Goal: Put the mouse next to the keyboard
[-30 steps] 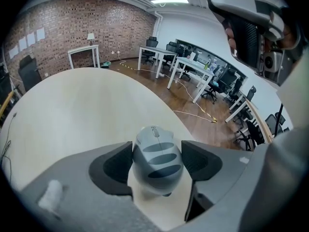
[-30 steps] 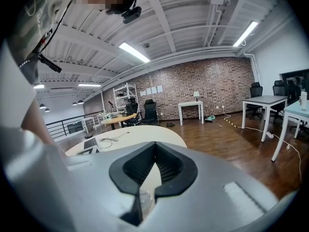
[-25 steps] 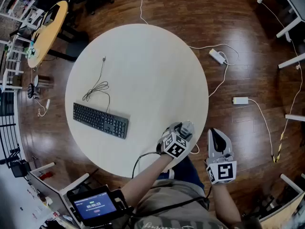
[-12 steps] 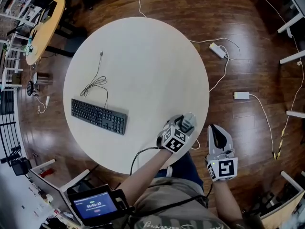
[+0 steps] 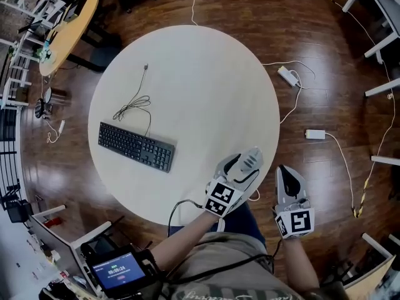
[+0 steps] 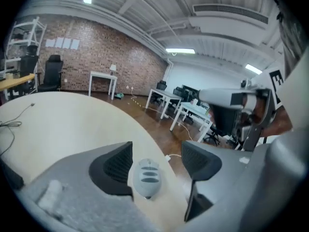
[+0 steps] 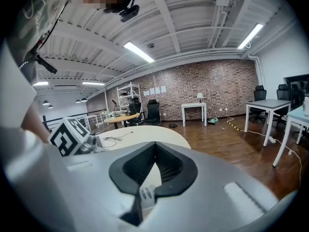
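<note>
**Light grey oval mouse (image 6: 147,177) between your spread left jaws, well apart from the flat black keyboard (image 5: 136,147)**

From your head camera the mouse is hidden under your left gripper (image 5: 242,161). Only the left gripper view shows it, lying on the round white table (image 5: 206,86) between the jaws, nearer the left one. Whether that pad touches it is hard to tell. The jaws stand wide apart and pinch nothing. The mouse lies out to the keyboard's right, at the table's rim. A thin black cable (image 5: 132,108) lies loosely coiled just beyond the keyboard's far side.

Your left forearm (image 5: 184,239) reaches in from below. The left gripper slants away from the keyboard, with its marker cube (image 5: 220,197) facing up. Your right gripper (image 5: 286,172) hangs even farther from the keyboard, off the table over the dark wood floor (image 5: 325,55), pointing ahead. Its jaw tips are pressed together with nothing between them. A small grey piece (image 7: 145,195) shows low in the gap behind the tips, too cut off to identify.
</note>
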The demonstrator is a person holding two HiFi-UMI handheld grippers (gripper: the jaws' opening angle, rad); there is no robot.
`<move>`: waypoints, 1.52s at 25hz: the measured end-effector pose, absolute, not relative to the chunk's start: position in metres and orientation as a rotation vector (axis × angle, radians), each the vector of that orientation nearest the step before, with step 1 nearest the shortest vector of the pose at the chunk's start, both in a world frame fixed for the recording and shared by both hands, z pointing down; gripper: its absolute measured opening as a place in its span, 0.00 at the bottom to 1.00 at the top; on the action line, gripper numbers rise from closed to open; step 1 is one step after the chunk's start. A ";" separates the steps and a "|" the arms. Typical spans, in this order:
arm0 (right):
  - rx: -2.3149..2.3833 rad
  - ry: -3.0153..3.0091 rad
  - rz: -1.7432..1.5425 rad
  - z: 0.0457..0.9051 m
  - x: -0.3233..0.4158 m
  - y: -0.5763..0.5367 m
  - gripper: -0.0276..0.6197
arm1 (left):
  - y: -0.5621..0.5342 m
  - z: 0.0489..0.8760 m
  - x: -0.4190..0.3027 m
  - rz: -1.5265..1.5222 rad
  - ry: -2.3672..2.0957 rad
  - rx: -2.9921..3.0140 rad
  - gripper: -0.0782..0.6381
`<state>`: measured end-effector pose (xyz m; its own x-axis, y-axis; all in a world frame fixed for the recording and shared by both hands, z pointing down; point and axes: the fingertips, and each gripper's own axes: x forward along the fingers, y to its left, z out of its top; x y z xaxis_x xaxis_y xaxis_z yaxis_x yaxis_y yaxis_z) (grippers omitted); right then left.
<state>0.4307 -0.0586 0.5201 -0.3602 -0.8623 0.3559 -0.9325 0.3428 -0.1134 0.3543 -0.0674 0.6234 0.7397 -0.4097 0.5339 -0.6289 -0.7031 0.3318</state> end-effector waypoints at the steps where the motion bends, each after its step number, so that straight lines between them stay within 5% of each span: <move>1: 1.622 -2.375 0.421 0.516 0.427 -0.058 0.05 | -0.069 0.607 0.348 0.528 -0.815 2.466 0.56; 11: 1.673 -2.398 0.183 0.454 0.343 -0.047 0.05 | -0.057 0.462 0.227 0.051 -1.039 2.730 0.56; 24: 1.600 -2.546 0.059 0.392 0.130 0.002 0.05 | -0.026 0.432 0.005 -0.118 -1.194 2.631 0.55; 38: 1.688 -2.490 -0.011 0.377 0.075 0.012 0.05 | -0.021 0.405 -0.055 -0.203 -1.171 2.756 0.55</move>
